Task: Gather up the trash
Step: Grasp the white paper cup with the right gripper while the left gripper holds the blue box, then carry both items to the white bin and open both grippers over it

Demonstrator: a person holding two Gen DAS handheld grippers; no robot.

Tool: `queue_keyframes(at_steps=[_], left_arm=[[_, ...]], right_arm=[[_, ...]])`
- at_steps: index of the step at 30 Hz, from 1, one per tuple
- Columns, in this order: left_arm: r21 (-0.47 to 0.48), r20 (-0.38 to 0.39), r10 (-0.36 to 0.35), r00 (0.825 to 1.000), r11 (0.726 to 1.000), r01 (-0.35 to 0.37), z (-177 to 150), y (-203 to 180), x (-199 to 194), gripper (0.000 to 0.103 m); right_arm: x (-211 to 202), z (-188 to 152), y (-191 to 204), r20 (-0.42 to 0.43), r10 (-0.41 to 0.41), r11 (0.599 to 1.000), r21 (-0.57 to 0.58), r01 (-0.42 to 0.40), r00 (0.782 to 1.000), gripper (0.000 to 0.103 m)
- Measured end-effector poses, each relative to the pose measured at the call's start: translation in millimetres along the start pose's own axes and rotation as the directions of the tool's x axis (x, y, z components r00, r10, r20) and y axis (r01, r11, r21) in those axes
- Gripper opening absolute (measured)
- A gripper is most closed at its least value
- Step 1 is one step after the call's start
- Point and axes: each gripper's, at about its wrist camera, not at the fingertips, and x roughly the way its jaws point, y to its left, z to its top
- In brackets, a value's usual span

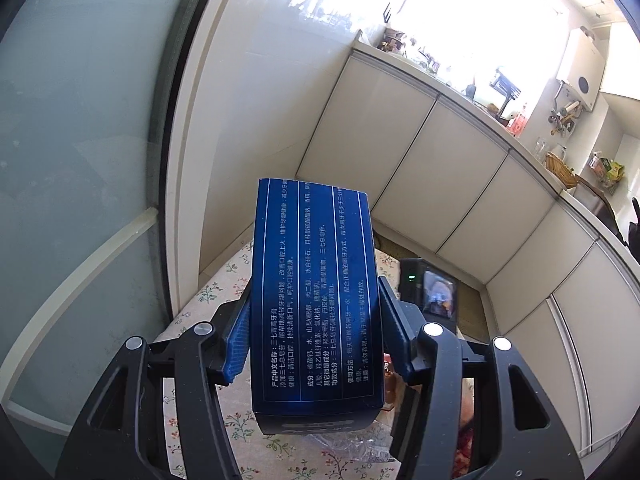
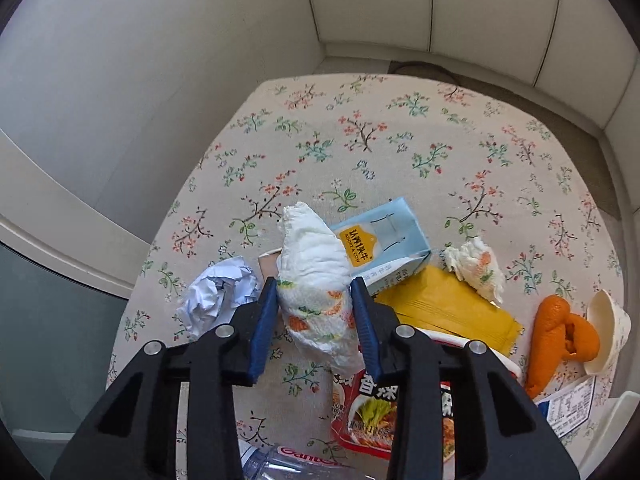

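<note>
Tablecloth (image 2: 360, 128) beyond the pinched paper towel (image 2: 316, 280) lies bare to its edge.

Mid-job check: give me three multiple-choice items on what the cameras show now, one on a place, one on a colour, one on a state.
1. Where is the orange peel?
A. Beside a white paper cup
B. On the milk carton
C. On the floor

2. What colour is the box in the left tool?
A. Red
B. Dark blue
C. Yellow

3. What is the right tool doing?
A. Gripping a bottle
B. Standing empty
C. Closed around a crumpled paper towel

Answers: 1 A, the peel lies next to the cup; 2 B, blue with white print; 3 C, both pads press the towel's sides.
</note>
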Motion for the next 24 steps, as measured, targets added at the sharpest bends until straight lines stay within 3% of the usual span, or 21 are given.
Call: queue_keyframes(at_steps=[6,10,16,24], left_arm=[[0.001,0.029,-0.032,0.999,0.999,0.032,-3,-5,-5,0.053],[0.017,0.056,-0.052,0.997,0.999,0.051,-7,-13,-8,0.053],[0.03,0.055,-0.104,0.993,0.994,0.102,-16,-28,-6,0.053],[0.08,0.043,-0.17,0.984,0.983,0.166,-29,-56,-5,0.053]], right_arm=[[-71,5,-20,0.156,-0.02,0.999,0.039,0.015,0.988,0.037],[-124,4,-38,0.266,-0.05,0.996,0.078,0.03,0.963,0.037],[-206,-18,-70,0.423,-0.178,0.98,0.152,0.124,0.888,0.038],[-278,-71,-132,0.515,-0.362,0.921,0.327,0.213,0.777,0.038]])
